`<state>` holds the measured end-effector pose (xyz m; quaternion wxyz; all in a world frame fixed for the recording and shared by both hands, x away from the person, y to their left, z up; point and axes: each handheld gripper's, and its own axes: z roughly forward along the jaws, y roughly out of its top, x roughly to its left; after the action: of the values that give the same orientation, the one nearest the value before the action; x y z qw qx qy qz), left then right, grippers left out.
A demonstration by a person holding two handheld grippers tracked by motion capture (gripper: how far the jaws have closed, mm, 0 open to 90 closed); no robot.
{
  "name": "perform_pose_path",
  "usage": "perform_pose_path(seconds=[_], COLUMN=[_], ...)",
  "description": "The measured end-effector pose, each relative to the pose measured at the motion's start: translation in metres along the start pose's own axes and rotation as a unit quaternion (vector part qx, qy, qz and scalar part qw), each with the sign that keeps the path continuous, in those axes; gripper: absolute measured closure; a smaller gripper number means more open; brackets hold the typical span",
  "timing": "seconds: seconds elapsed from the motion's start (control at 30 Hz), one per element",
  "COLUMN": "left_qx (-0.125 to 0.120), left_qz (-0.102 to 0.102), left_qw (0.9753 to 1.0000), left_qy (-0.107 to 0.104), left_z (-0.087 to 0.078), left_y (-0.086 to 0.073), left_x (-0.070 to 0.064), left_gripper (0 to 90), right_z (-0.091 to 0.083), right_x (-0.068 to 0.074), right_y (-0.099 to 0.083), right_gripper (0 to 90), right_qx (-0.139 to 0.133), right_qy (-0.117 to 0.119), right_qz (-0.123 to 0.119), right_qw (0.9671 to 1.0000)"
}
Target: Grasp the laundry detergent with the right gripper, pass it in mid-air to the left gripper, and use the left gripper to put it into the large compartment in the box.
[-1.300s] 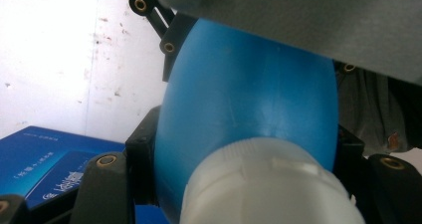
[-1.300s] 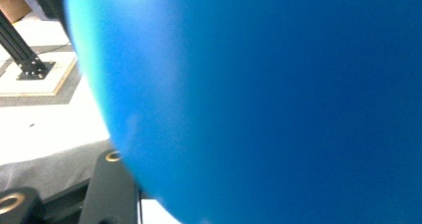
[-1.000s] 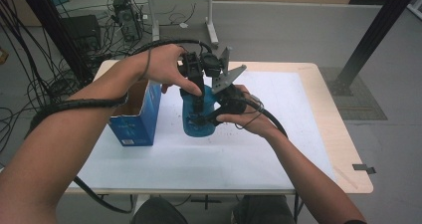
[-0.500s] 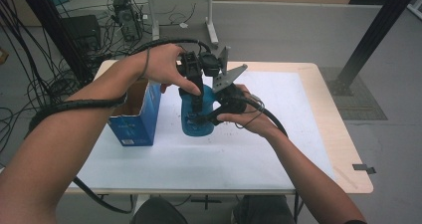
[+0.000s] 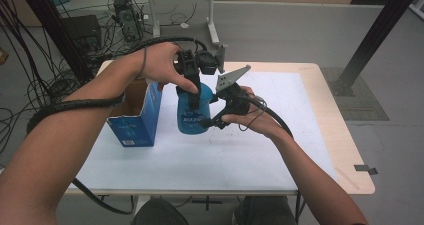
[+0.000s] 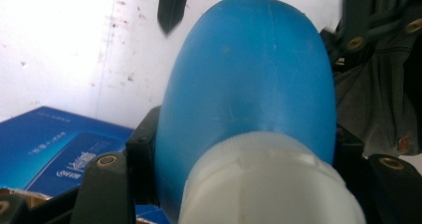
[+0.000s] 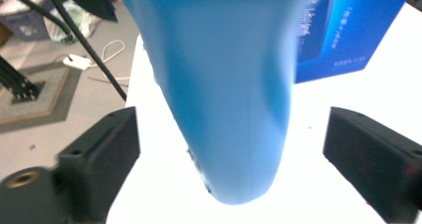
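Note:
A blue bottle (image 5: 191, 117) with a white cap (image 6: 268, 184) stands upright at the middle of the white table top (image 5: 225, 160). My left gripper (image 5: 192, 87) comes down from above, and its jaws press on either side of the bottle's neck just below the cap (image 6: 249, 174). My right gripper (image 5: 214, 121) reaches in from the right at the bottle's lower body. In the right gripper view the blue bottle (image 7: 229, 99) hangs between the two jaws with a gap on each side, so that gripper (image 7: 239, 159) is open.
An open blue carton (image 5: 136, 116) stands just left of the bottle, also in the left gripper view (image 6: 54, 149). Cables trail off the table's left side. A desk and black posts stand behind the table on the grey floor.
The bottle and both grippers have shifted slightly to the left, toward the carton. The hold on the bottle looks the same.

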<state>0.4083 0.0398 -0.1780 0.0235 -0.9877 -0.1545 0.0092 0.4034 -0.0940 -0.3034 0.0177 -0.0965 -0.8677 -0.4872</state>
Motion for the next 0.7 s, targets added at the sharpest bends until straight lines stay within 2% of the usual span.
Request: perform_pose_path(seconds=[0.13,0.37,0.53,0.6,0.7], left_qx=[0.002,-0.003,-0.007,-0.009,-0.014], left_qz=[-0.02,-0.071,-0.111,-0.127,-0.154], left_qw=[0.9998,0.9975,0.9938,0.9919,0.988], left_qy=[-0.002,-0.005,-0.005,-0.005,0.003], left_z=[-0.004,-0.014,-0.022,-0.026,-0.034], left_y=[-0.004,-0.013,-0.02,-0.023,-0.028], left_x=[0.005,0.017,0.026,0.03,0.035], left_gripper=[36.6,36.5,36.5,36.5,36.5], right_z=[-0.008,-0.029,-0.049,-0.056,-0.069], right_x=[-0.003,-0.007,-0.012,-0.013,-0.014], right_y=[-0.005,-0.017,-0.025,-0.027,-0.029], right_gripper=[0.3,0.1,0.1,0.1,0.1], right_qx=[-0.001,0.009,0.013,0.016,0.021], right_qy=[-0.031,-0.094,-0.14,-0.154,-0.188], right_qz=[0.032,0.055,0.08,0.082,0.087], right_qw=[0.999,0.994,0.9869,0.9846,0.9782])
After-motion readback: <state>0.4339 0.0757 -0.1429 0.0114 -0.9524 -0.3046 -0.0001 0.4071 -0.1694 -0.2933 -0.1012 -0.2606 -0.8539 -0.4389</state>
